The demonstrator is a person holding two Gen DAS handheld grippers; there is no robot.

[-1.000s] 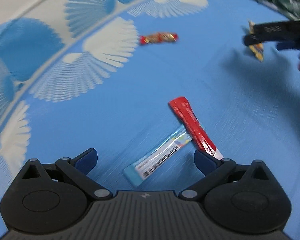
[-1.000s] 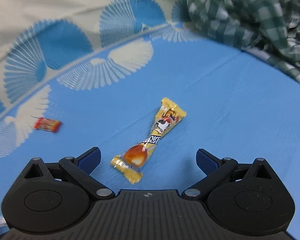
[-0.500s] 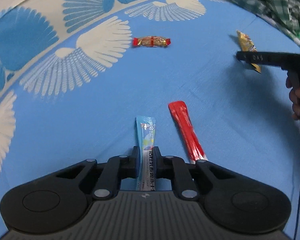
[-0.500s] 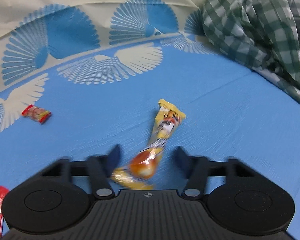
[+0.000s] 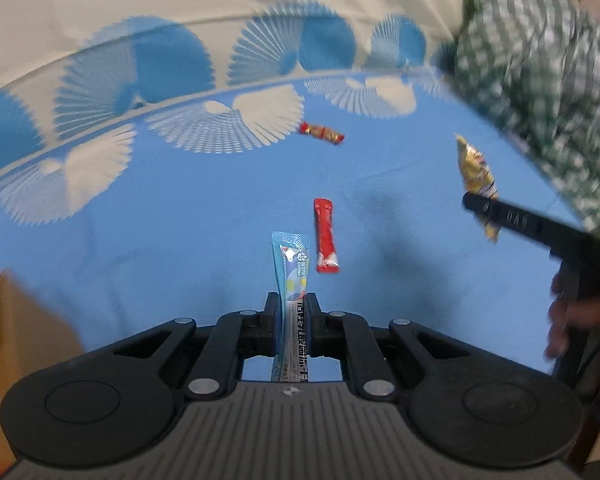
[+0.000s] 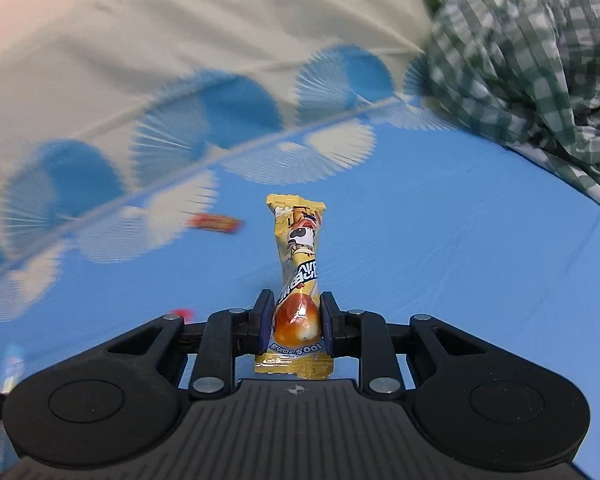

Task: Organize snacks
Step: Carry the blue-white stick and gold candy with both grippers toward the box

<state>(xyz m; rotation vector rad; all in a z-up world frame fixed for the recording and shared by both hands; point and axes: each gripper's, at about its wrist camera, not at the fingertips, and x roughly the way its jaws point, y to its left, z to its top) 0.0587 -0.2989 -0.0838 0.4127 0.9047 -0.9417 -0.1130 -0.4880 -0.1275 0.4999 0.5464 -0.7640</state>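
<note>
Fingers of the left gripper (image 5: 291,312) clench the blue stick packet (image 5: 291,268); the right gripper (image 6: 295,318), having just closed, pinches the yellow snack (image 6: 298,264). Both packets point straight ahead, above the blue bedsheet (image 5: 180,208).

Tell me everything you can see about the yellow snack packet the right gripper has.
The yellow snack packet is a glossy, slim wrapper with crimped ends, a cartoon figure and an orange picture near its lower end. The right gripper has just closed on that lower end, both pads pressing it. It sticks out ahead of the fingers, lifted off the blue cloth, touching nothing else.
</note>
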